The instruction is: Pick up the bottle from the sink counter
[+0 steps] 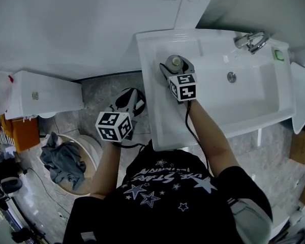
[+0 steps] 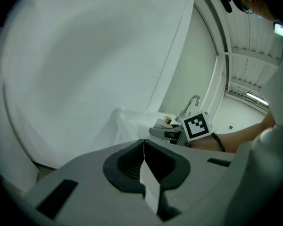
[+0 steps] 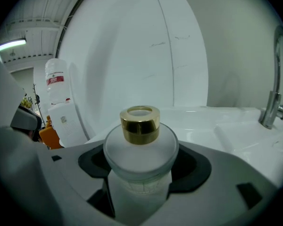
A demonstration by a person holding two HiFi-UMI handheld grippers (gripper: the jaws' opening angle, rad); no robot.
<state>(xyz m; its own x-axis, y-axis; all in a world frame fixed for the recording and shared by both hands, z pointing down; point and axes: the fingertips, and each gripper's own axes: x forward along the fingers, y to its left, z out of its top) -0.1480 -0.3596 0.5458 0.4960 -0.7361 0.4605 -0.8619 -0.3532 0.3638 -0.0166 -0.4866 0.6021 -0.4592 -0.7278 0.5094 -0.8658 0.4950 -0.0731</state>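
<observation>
A frosted white bottle (image 1: pixel 176 62) with a gold cap stands upright on the left ledge of the white sink counter (image 1: pixel 158 113). My right gripper (image 1: pixel 174 68) reaches over that ledge, and its jaws press both sides of the bottle (image 3: pixel 140 149) below the shoulder. Whether the bottle's base is off the counter cannot be told. My left gripper (image 1: pixel 128 101) hangs left of the counter, over the floor, with its jaws shut and nothing between them (image 2: pixel 144 159). From there the right gripper (image 2: pixel 172 133) and the bottle's cap (image 2: pixel 167 121) show in the distance.
The basin (image 1: pixel 246 93) with its drain lies right of the bottle, and a chrome faucet (image 1: pixel 251 40) stands at its far edge. A white wall runs behind the counter. A toilet tank (image 1: pixel 46 93) and a bowl holding a grey cloth (image 1: pixel 65 161) are at the left.
</observation>
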